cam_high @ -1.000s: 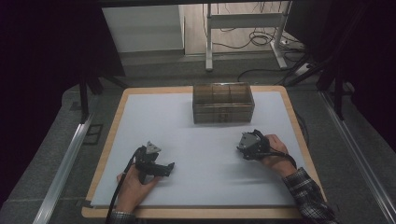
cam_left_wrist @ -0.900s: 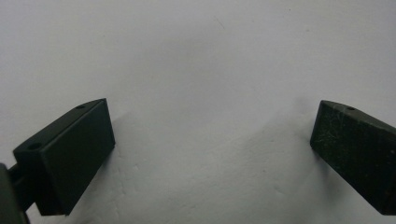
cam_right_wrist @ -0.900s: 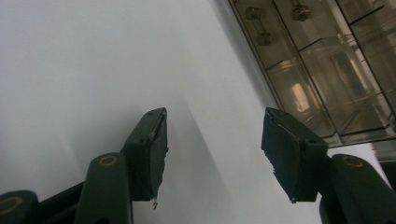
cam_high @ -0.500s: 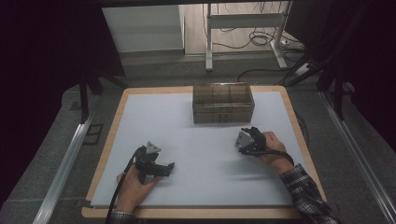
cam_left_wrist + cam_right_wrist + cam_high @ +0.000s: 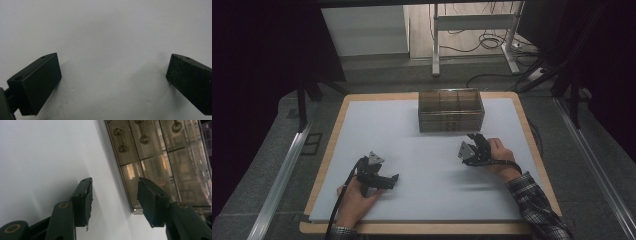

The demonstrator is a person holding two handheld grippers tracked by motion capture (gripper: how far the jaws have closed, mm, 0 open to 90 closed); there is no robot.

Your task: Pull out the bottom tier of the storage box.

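**On the white table: right claw lined up on the drawer box, nothing opened so far**

Over by the far edge of the table (image 5: 362, 130) sat a smoky see-through drawer box (image 5: 451, 110), front facing the person, and as far as I could tell every drawer was shut. So the job looked like it had barely started: an approach, no contact, no pull.

The right claw (image 5: 474, 145) hung just in front of the box's right half, close but not touching. Its jaws had just been closing down a bit, yet they stood partway apart with nothing between them. From the right claw's own camera you could see the small dumbbell-shaped drawer knobs (image 5: 120, 140) through the tinted fronts, and the claw (image 5: 113, 200) pointed toward the box's lower edge. My guess is grabbing a knob and sliding a drawer out was all to come.

The left claw (image 5: 379, 177) sat low near the front left of the table, well apart from the box, jaws spread wide over bare white surface (image 5: 107, 37), holding nothing.

Room-wise: white sheet on a wood-edged board, grey carpet around it, metal rails on both sides, dark curtains, and a white desk frame (image 5: 472, 30) with cables (image 5: 492, 45) on the floor behind.
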